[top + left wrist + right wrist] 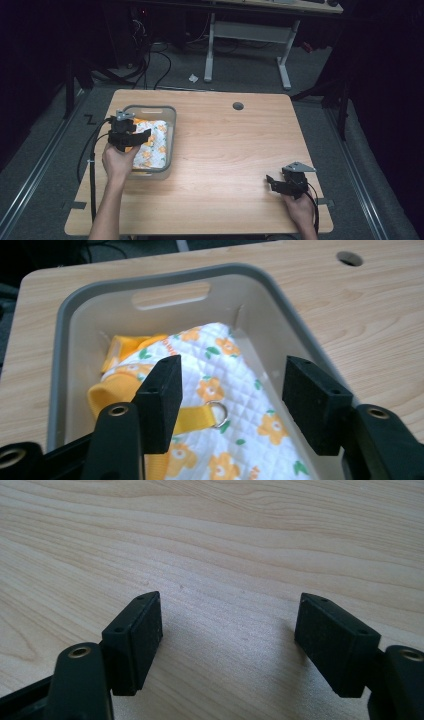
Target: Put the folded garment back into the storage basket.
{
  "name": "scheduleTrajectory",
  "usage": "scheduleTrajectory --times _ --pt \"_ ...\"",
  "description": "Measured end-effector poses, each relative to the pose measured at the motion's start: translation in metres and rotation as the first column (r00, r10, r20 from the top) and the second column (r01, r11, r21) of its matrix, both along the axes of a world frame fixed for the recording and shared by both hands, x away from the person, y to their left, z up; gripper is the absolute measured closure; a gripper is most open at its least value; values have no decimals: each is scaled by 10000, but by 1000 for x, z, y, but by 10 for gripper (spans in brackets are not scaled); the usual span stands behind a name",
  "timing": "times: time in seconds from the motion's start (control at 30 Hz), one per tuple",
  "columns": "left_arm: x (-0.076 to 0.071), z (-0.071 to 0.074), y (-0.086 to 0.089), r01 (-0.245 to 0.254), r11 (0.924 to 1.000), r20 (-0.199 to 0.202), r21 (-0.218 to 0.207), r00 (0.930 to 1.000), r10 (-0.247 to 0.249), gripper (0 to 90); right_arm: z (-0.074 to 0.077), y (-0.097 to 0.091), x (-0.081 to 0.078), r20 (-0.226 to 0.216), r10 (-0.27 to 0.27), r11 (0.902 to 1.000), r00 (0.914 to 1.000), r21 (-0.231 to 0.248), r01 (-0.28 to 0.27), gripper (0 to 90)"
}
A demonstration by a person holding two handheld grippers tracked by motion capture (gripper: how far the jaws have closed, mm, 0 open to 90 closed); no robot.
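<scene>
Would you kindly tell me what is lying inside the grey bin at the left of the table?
The grey bin holds a white quilted bag printed with orange flowers, with yellow straps and a metal ring. The fabric covers the bin's floor, so anything beneath it is hidden.

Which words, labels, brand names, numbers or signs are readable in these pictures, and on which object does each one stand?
None can be read.
The quilted cloth in the grey bin carries orange flowers and no lettering.
Small orange marks near the cloth's folded edge are too blurred to tell.
The table and both claws bear no text.
</scene>
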State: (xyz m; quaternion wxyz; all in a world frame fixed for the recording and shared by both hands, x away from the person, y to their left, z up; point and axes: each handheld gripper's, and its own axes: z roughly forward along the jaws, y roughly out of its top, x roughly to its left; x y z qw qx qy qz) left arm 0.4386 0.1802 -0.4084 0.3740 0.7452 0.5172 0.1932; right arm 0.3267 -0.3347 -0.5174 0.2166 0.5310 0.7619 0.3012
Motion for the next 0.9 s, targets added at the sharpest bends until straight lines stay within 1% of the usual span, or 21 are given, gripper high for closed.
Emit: scheduleTrajectory --times 0.07,0.17,0.23,0.37,0.63,0.8,0.9 --pt "-2 2 -3 120 9997 105 -192 9999 -118 410 0 0 0 0 -1 10000 10000 2 1 273" --pt "-5 3 -8 270 9992 82 -295 9996 -268 396 0 0 0 0 -2 10000 10000 2 2 273" --pt "-7 4 -11 322 9992 77 -248 9995 -320 382 0 0 0 0 -1 10000 10000 2 1 273" --pt "-13 6 -18 474 9986 244 -243 9986 -468 371 0 0 0 2 0 10000 10000 2 0 273" --pt "-20 9 -26 739 9969 470 -289 9963 -724 368 0 0 0 2 0 10000 10000 3 0 273" --pt "-26 10 -32 928 9946 428 -462 9949 -908 361 0 0 0 0 -2 10000 10000 4 2 274" --pt "-28 10 -35 1016 9937 485 -465 9939 -993 359 0 0 0 -2 -3 10000 10000 3 3 274"
